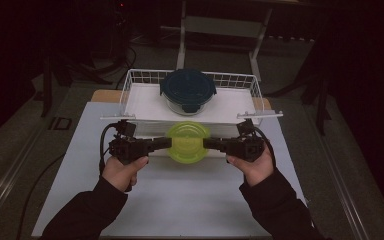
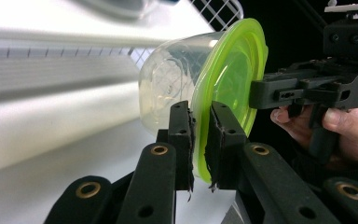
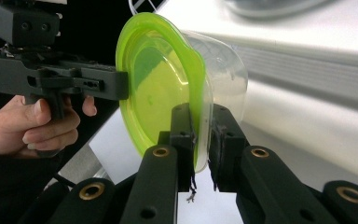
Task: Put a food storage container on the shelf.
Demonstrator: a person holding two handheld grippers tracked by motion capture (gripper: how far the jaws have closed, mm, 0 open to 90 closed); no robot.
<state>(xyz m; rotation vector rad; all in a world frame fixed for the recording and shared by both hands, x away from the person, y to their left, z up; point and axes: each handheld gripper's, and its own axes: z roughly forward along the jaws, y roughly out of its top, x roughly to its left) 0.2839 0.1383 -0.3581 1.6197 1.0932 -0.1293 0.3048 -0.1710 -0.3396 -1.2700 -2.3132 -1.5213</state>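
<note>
From above, we hold a clear tub with a green lid (image 1: 188, 142) between our two tools, just in front of a white wire basket (image 1: 130, 82) that sits at the far end of the white desk (image 1: 180, 200). Our left tool (image 1: 164, 144) reaches in from the left and meets the lid's left edge; our right tool (image 1: 209, 144) reaches in from the right and meets the opposite edge. Each is carried by a hand in a dark sleeve. Inside the basket stands a glass bowl with a dark blue lid (image 1: 188, 86) (well apart from the tub we carry). No writing or label can be read on either container from here.

In the left gripper view, the left tool (image 2: 200, 140) has its two black jaws drawn close together, pinching the rim of the green lid (image 2: 233, 70) between them. The clear tub (image 2: 168, 88) juts out to the left of the lid, and the basket's white wall runs behind it. Across the lid we see the right tool (image 2: 261, 93) gripping the far edge, with a hand beneath it.

In the right gripper view, the right tool (image 3: 201, 135) likewise clamps the lid's rim (image 3: 158, 84) between near-closed jaws, the clear tub (image 3: 223, 74) pointing right. The left tool (image 3: 121, 85) holds the far edge. We find no brand or lettering on the lid or tub.
</note>
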